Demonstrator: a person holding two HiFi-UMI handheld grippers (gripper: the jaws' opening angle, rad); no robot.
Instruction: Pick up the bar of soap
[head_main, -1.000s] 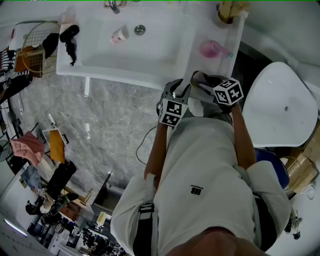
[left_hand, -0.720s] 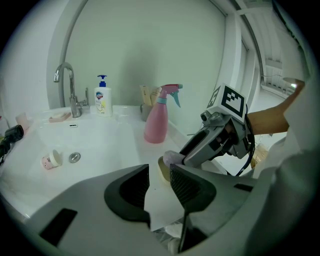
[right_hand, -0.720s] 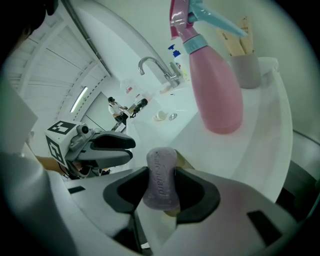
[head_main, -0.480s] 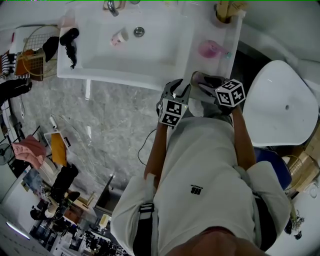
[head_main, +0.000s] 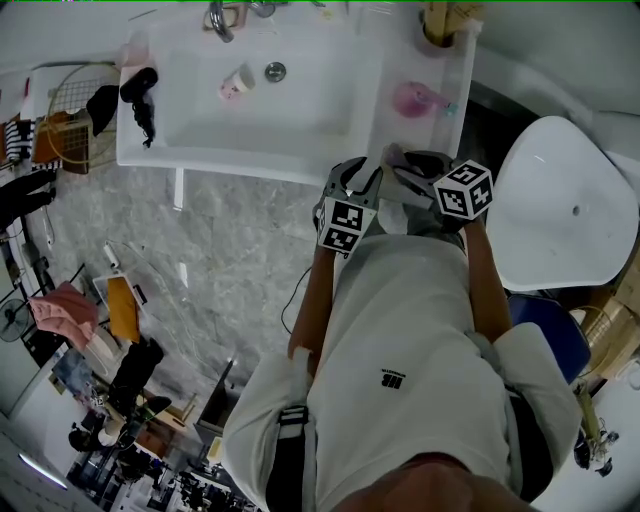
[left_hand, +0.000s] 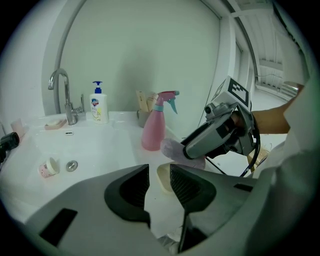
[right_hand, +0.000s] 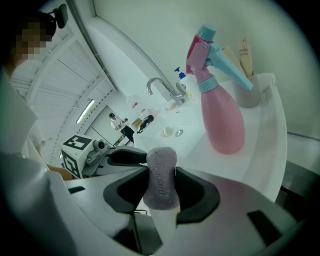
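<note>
A white bathroom washbasin counter (head_main: 250, 160) fills the far side of my head view, with a pink plastic spray bottle (head_main: 415, 99) on its right ledge. My left gripper (head_main: 350, 180) and right gripper (head_main: 402, 162) hover side by side at its near edge. In the left gripper view my jaws stand apart, holding nothing, and a cream oval dish (left_hand: 163, 179) shows through the gap. In the right gripper view my jaws are clamped on the upright lilac bar of soap (right_hand: 160, 175), nearer than the bottle.

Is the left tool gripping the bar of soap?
No, the left tool is open and empty; the bar of soap is clamped in the right tool.
</note>
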